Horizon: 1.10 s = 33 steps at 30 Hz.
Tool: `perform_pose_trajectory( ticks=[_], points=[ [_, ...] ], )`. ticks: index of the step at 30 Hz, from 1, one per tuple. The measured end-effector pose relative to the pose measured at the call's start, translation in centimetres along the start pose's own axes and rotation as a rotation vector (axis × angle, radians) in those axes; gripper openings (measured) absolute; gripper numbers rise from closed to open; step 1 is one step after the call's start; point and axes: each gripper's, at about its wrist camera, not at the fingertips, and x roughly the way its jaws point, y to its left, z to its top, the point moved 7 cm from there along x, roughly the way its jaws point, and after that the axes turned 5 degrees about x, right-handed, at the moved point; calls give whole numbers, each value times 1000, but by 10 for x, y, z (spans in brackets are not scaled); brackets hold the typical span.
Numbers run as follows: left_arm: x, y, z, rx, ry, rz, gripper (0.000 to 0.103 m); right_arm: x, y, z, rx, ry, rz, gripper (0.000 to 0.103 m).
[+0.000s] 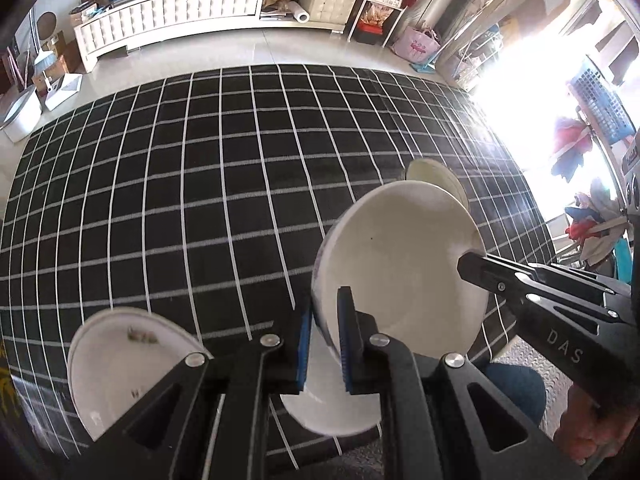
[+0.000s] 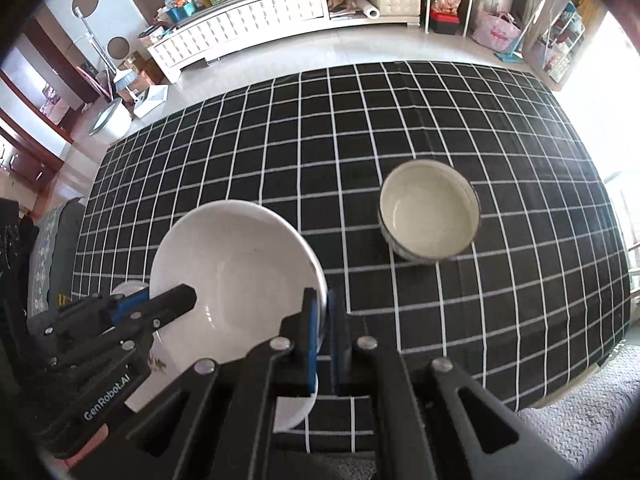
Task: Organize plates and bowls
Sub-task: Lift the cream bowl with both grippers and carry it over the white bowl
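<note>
A large white bowl [image 1: 400, 272] hangs tilted above the black checked tablecloth [image 1: 200, 200], held by both grippers. My left gripper [image 1: 324, 300] is shut on its near rim, blue pads on either side of the wall. My right gripper [image 1: 468, 270] comes in from the right and pinches the opposite rim. In the right wrist view the same white bowl [image 2: 240, 272] has my right gripper [image 2: 322, 300] shut on its right rim and my left gripper [image 2: 188, 296] on its left rim. A cream bowl [image 2: 430, 210] with a patterned outside stands upright on the cloth, apart from both grippers.
Under the lifted bowl lies another white dish [image 1: 328, 412]. A white dish with a small floral print [image 1: 120, 360] sits at the near left of the table. Beyond the table's far edge stand a white cabinet [image 1: 172, 16] and shelves on a tiled floor.
</note>
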Motion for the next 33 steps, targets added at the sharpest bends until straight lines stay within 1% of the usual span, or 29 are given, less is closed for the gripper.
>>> perform_pose_trajectory(
  ticks=[5,8,10,14,25,33],
  points=[
    [-4,2,-27,7,9,13,10,7,4,-23,-2,21,6,8],
    [2,-1,-41,29,24,44,10,16,5,-38,6,53,8,8],
    [8,-1,-52,23,44,45,10,22,4,-45,10,67,7,8],
    [12,-1,-66,24,58,51,10,31,3,-56,12,90,9,8],
    [24,7,-76,-2,84,57,10,42,10,-64,-9,108,-6,8],
    [33,12,-78,-14,101,68,10,54,12,-68,-13,142,-2,8]
  ],
)
